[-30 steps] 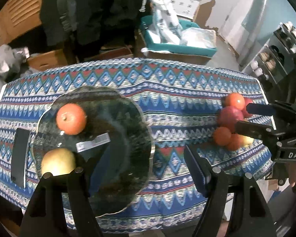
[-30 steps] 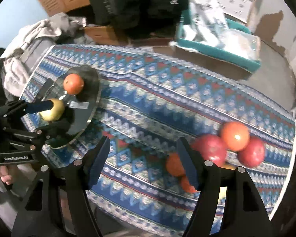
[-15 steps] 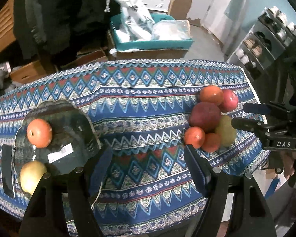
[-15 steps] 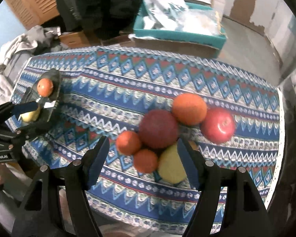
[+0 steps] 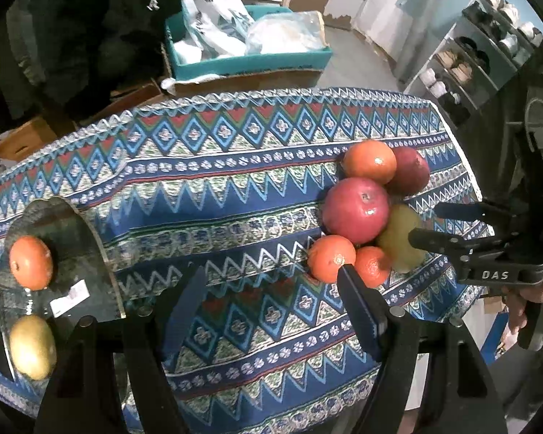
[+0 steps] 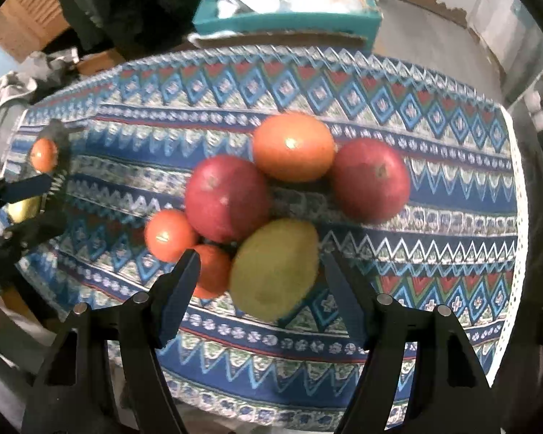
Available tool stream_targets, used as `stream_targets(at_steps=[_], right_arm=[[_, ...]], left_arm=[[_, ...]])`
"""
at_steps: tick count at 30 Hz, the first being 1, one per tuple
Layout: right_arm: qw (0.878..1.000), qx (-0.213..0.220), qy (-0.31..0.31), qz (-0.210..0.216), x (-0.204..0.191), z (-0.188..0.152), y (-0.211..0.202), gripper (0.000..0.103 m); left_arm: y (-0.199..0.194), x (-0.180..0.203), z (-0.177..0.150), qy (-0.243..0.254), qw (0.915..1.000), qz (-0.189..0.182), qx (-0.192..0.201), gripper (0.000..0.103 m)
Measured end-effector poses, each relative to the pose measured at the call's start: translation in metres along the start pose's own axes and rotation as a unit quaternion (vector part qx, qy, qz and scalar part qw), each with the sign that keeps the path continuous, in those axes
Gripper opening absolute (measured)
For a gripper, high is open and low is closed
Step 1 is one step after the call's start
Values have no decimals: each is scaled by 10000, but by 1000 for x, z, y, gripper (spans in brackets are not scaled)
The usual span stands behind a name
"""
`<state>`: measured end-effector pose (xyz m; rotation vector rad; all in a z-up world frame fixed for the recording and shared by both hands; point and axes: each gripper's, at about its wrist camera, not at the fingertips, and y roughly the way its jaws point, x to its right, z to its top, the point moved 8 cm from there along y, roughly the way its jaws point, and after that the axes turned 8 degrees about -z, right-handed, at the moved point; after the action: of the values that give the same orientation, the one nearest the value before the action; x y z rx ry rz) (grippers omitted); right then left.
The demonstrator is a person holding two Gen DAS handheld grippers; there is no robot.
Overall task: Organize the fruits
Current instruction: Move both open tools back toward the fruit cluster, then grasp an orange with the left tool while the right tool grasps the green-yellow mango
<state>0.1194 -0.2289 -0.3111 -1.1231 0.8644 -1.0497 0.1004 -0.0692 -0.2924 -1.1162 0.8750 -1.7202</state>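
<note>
Closing on the fruit pile

Right gripper (image 6: 260, 278): has advanced within the last second; jaws spread, empty, now bracketing the yellow-green pear (image 6: 274, 269) at the pile's near edge.
Left gripper (image 5: 271, 296): spread, empty, swung from the glass plate (image 5: 90, 238) toward the pile.
Plate: one orange (image 5: 30, 262), one pear (image 5: 32, 347).
Judgement: pear pickup imminent.

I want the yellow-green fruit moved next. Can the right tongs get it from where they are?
Probably yes. The right tongs are open with the yellow-green fruit straight ahead between them; a small orange crowds the left finger.
</note>
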Motion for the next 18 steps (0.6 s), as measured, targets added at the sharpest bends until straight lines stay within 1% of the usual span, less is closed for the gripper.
stream_targets(at_steps=[2, 5, 9, 11, 13, 15, 18], right_arm=[[9999, -78, 93, 21, 4, -2, 8, 72], [9994, -167, 234, 212, 5, -4, 18, 72], [9988, -309, 290, 261, 3, -8, 35, 72], [9981, -376, 329, 350, 0, -11, 43, 72], [9978, -316, 398, 417, 0, -10, 46, 72], [9971, -354, 443, 499, 1, -10, 50, 68], [9954, -376, 548, 697, 2, -11, 54, 66]], left_arm=[[7, 3, 1, 2, 10000, -32, -51, 77], [17, 7, 3, 16, 9999, -72, -122, 77], [28, 12, 4, 5, 9997, -120, -193, 77], [34, 14, 4, -19, 9996, -166, -246, 77], [39, 17, 5, -38, 9993, -220, -286, 77], [45, 20, 5, -52, 9990, -294, -337, 77], [54, 26, 4, -61, 9983, -396, -433, 77]])
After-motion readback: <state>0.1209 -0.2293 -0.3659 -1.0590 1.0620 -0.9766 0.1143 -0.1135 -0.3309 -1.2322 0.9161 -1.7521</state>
